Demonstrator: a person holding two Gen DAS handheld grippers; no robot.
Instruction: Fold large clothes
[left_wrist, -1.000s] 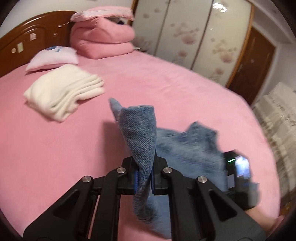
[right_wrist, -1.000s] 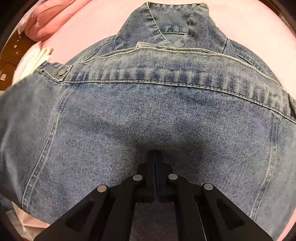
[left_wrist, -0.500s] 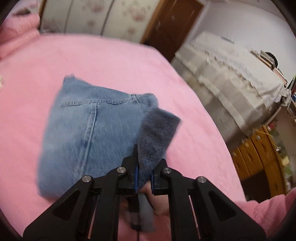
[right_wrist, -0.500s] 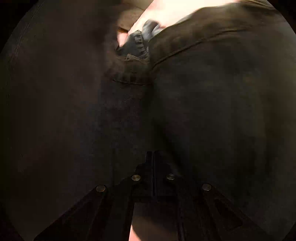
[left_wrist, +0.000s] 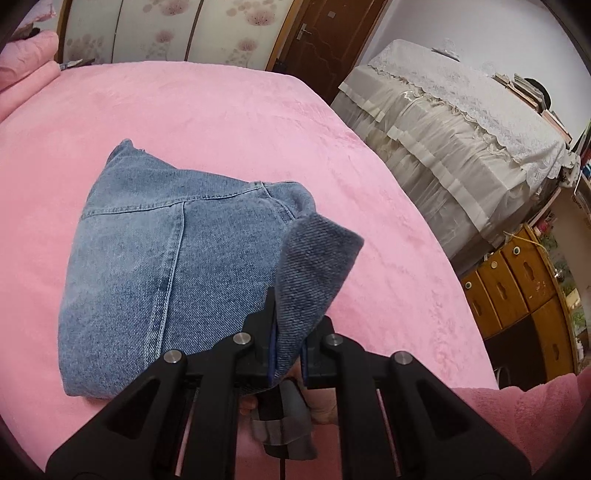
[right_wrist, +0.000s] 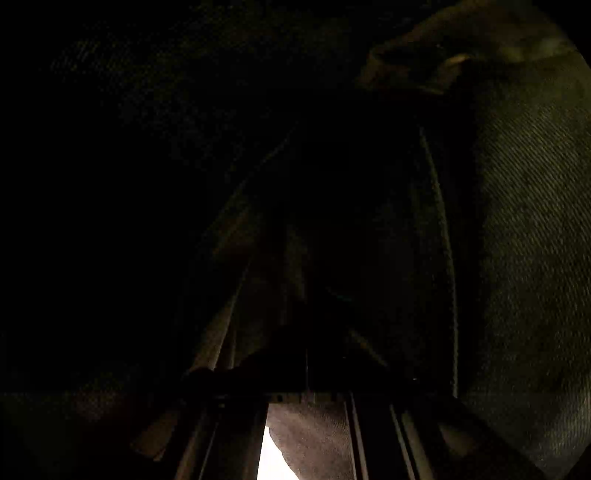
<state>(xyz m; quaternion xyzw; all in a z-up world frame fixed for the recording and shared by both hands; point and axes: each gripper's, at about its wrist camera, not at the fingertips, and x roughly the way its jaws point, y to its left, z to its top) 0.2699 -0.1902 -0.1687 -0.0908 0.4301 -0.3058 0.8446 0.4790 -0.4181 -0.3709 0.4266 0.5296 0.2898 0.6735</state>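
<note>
While my left hand-held gripper (left_wrist: 287, 350) stays clamped on a denim fold, the folded denim jacket (left_wrist: 173, 266) lies on the bed (left_wrist: 229, 122) ahead and left of it, and my right hand-held gripper (right_wrist: 306, 373) is shut, buried under the cloth.

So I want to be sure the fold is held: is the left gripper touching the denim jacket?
Touching. The left wrist view shows the left gripper shut on a fold of the denim jacket.
</note>
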